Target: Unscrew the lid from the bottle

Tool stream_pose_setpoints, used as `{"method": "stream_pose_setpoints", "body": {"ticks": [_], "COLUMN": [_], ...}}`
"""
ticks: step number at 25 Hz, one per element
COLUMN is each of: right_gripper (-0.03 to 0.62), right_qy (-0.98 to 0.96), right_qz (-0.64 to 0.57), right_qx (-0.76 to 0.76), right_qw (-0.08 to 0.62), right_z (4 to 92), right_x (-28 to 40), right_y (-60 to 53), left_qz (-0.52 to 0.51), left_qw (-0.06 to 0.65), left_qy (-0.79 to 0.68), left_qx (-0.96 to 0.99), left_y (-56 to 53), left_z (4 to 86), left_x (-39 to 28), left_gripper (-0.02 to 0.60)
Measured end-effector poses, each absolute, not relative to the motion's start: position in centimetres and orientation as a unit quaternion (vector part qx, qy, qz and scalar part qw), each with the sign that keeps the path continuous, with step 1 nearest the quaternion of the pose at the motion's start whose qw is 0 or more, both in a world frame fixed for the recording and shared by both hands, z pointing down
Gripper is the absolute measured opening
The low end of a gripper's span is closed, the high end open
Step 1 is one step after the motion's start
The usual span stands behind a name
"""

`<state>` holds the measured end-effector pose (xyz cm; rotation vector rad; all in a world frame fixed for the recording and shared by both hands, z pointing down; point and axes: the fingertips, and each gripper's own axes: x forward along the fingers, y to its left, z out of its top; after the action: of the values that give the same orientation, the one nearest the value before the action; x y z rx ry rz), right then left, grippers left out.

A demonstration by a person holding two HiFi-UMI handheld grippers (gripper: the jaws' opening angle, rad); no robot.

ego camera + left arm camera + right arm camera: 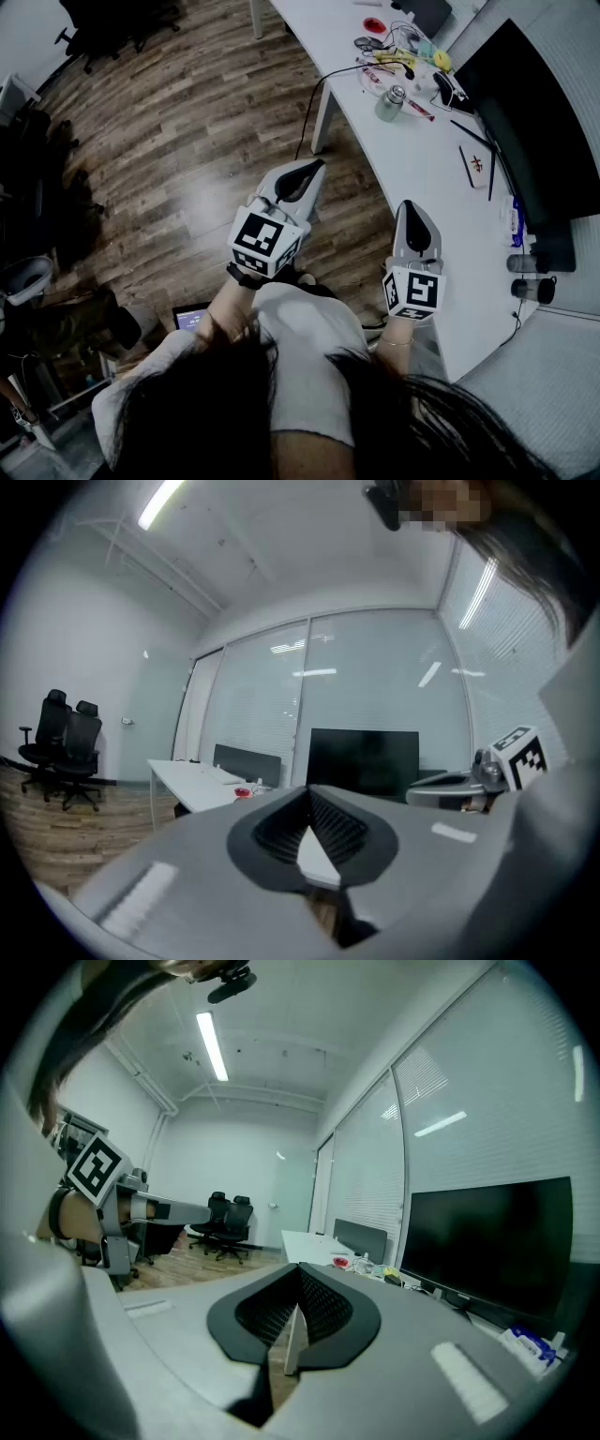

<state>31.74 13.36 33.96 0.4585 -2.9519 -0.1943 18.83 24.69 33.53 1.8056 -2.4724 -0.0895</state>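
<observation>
In the head view a small clear bottle (390,101) with a metal lid stands on the long white table (412,159), far ahead of both grippers. The person holds both grippers close to the body, well short of the bottle. My left gripper (312,169) is over the wooden floor, shut, with nothing in it. My right gripper (411,208) hangs near the table's near edge, also shut and empty. In the left gripper view the jaws (310,799) meet at their tips, and in the right gripper view the jaws (299,1276) are closed too.
A large black monitor (525,141) stands along the table's right side, with two dark cylinders (531,277) near its base. Small clutter (405,54) and cables lie at the table's far end. Office chairs (103,28) stand far left; a laptop (190,317) sits on the floor.
</observation>
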Motion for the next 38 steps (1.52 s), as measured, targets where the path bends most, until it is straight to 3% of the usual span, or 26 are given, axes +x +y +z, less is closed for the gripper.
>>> {"method": "stream_pose_setpoints", "body": {"ticks": [15,21,28,38], "right_gripper": [0.012,0.078,0.114,0.143], "right_qy": [-0.992,-0.995,-0.996,-0.995], "right_qz": [-0.050,-0.040,-0.032,-0.019], "right_qx": [0.107,0.082,0.069,0.077], "right_qw": [0.047,0.040,0.045,0.063], "right_z": [33.3,33.1,34.2,35.2], "right_x": [34.0,32.0,26.1,12.4], "right_y": [14.4,14.5,13.9,11.6], "left_qz": [-0.033,-0.030,-0.026,-0.019], "left_qw": [0.026,0.022,0.024,0.043], "left_qy": [-0.832,-0.845,-0.849,-0.838], "left_qx": [0.553,0.534,0.527,0.544], "left_y": [26.6,27.2,26.4,23.5], "left_z": [33.5,33.6,34.6,35.2], "left_x": [21.3,19.5,13.7,-0.3], "left_gripper": [0.061,0.063,0.094,0.167]}}
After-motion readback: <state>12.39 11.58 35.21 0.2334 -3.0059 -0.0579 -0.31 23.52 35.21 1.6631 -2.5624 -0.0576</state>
